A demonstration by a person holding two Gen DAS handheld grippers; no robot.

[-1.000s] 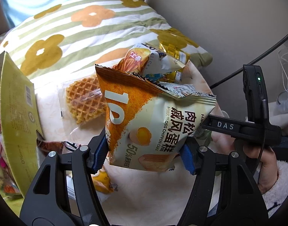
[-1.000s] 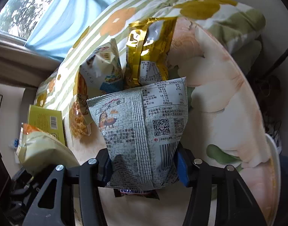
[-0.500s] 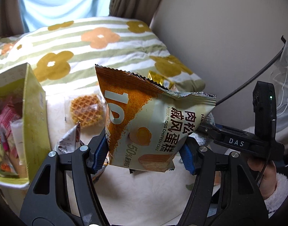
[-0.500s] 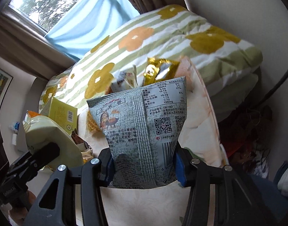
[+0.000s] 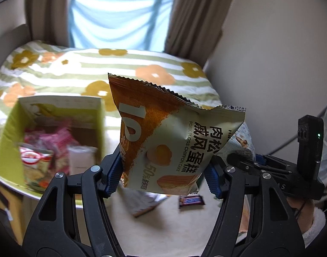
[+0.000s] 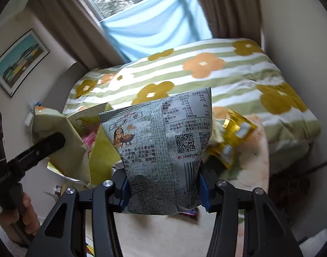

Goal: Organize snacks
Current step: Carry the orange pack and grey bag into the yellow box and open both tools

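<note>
So the left tool (image 5: 163,174) has its blue pads clamped on the lower sides of an orange-and-cream foil packet of pork floss chiffon cake (image 5: 174,141), held upright in the air with the serrated seal on top. The right tool (image 6: 163,189) is doing the same with a grey-green crinkly snack bag printed with QR codes and a barcode (image 6: 163,150), pinched near its bottom, back side facing the camera. Both packets hang above the cream-coloured desk (image 5: 163,227).

Toward the desk's left edge there's an open yellow-green cardboard box (image 5: 11,132) with pink and red-white wrappers inside, pretty blurry so I can't really tell what they are. A small dark blue wrapped bar (image 5: 191,200) lies flat on the desk below the cake packet. From the right view, a shiny gold foil packet (image 6: 234,137) sits near the desk's far right edge. Behind the desk is a bed with a green-striped quilt with orange and mustard flowers (image 5: 78,70).
</note>
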